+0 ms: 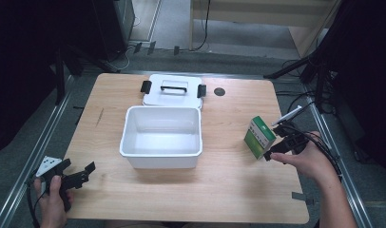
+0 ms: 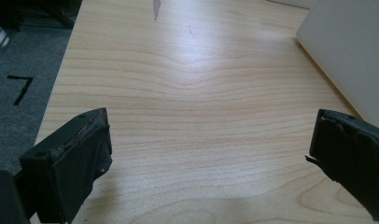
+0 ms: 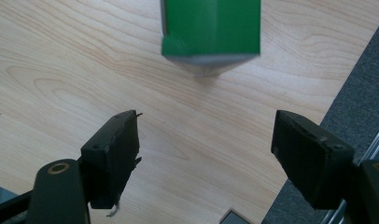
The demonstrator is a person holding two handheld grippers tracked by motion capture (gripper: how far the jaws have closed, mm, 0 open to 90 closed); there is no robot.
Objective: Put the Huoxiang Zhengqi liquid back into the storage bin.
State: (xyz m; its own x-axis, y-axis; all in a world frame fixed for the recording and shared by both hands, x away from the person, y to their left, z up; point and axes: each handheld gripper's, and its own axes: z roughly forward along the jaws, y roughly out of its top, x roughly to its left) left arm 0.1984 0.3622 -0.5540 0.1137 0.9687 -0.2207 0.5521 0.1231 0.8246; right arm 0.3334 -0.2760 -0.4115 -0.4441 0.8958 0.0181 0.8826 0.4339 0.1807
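The right claw (image 1: 276, 151) is reaching for the green box (image 1: 260, 137), which stands upright on the counter (image 1: 229, 180) at about 3 o'clock from the open white bin (image 1: 161, 137). In the right gripper view its jaws stand wide apart, the box just ahead of them at 12 o'clock, not yet between them. The step looks like the approach before a grasp. Next the claw should advance until both jaws flank the box, then close. The left claw (image 1: 79, 175) rests at 8 o'clock from the bin, jaws apart, holding nothing. The lid (image 1: 173, 89) lies behind the bin.
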